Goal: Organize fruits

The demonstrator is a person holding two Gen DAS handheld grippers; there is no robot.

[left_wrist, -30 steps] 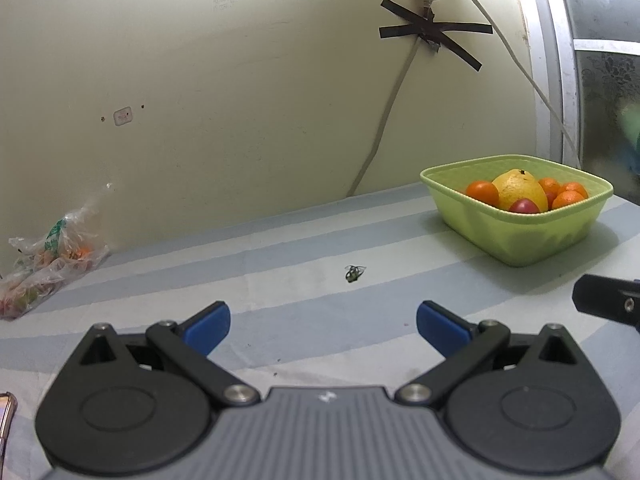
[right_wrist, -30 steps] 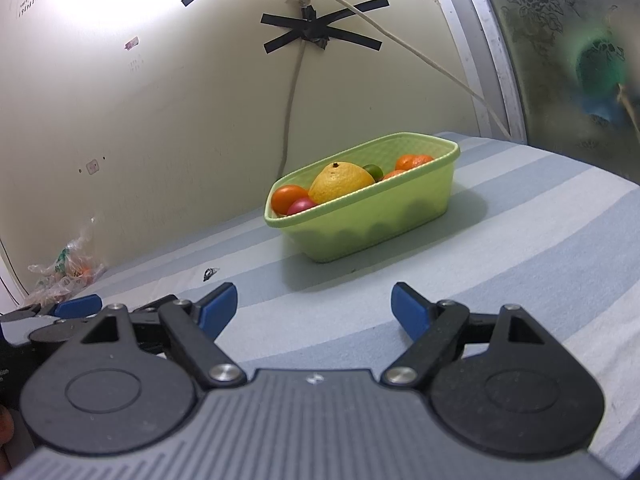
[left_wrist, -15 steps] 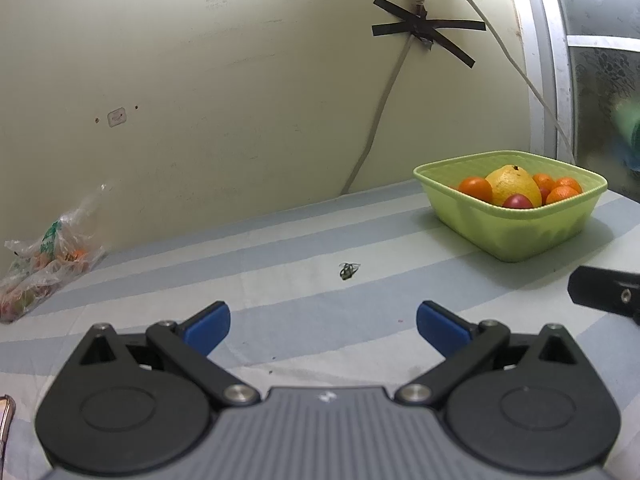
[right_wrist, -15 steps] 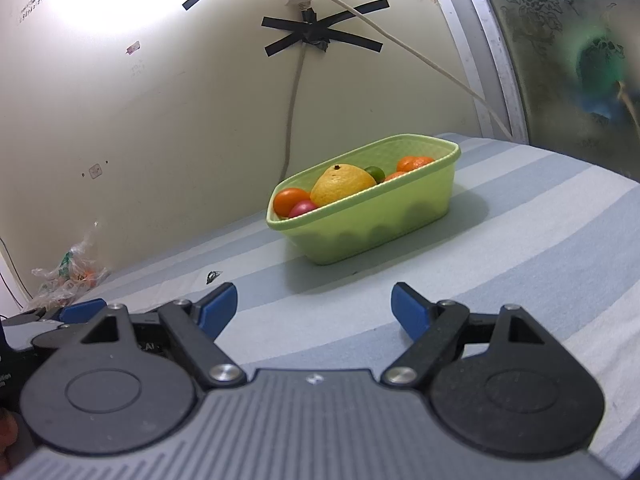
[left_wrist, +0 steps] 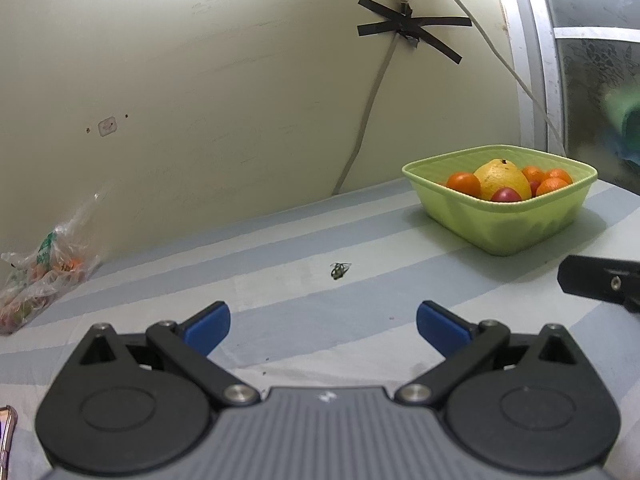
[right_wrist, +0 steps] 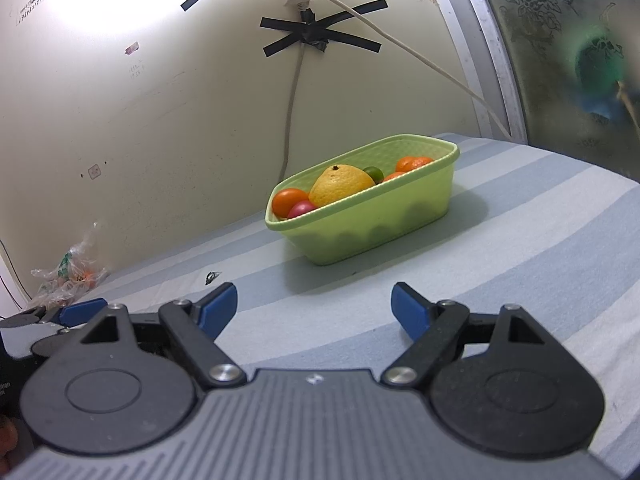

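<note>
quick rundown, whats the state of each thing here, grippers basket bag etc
left gripper: open, nothing between its fingers
right gripper: open, holding nothing
green basket: upright on the striped cloth, holding fruit
large yellow fruit: in the basket, highest of the pile
plastic bag: crumpled by the wall, contents unclear
small dark scrap: loose on the cloth, apart from the basket

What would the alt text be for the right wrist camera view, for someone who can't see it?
A light green basket of fruit, with a big yellow fruit, oranges and a small lime, sits on a blue-and-white striped cloth near a cream wall. In the foreground the right tool is open and empty, pointing toward the basket.
</note>
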